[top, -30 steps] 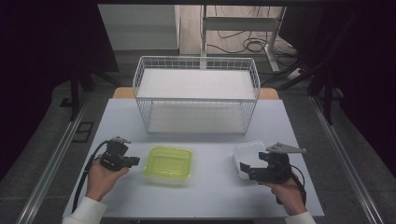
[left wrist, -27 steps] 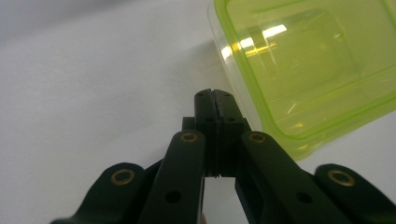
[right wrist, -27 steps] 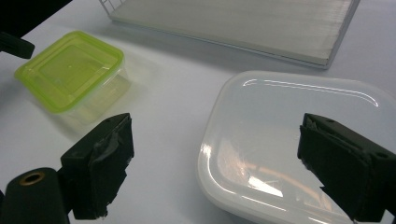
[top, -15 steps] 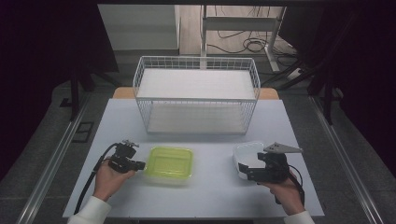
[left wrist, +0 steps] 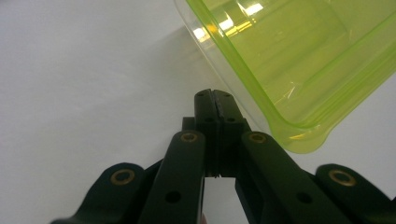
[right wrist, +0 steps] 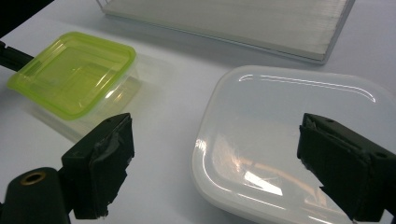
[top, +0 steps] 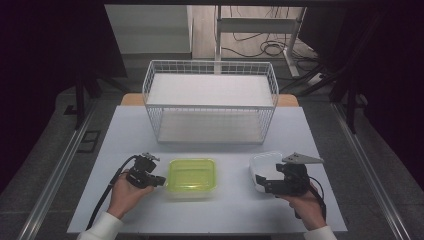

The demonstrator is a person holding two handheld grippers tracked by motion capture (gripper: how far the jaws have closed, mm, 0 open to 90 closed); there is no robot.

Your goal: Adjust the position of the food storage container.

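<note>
Lower centre of the high view, the green box (top: 192,176) sat on the tabletop (top: 220,137). Left hand-held gripper (left wrist: 215,100) clenched beside its rim; right hand-held gripper (right wrist: 217,161) released, straddling the white lid (right wrist: 299,140). Next move, likely: closing on the lid.

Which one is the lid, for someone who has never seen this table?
Start at the white wire basket at the back of the table. In front of it two items lie side by side; take the one at the right, between the right gripper's open fingers. That lid is flat and milky white, while the neighbouring container is yellow-green, see-through and deeper.
</note>
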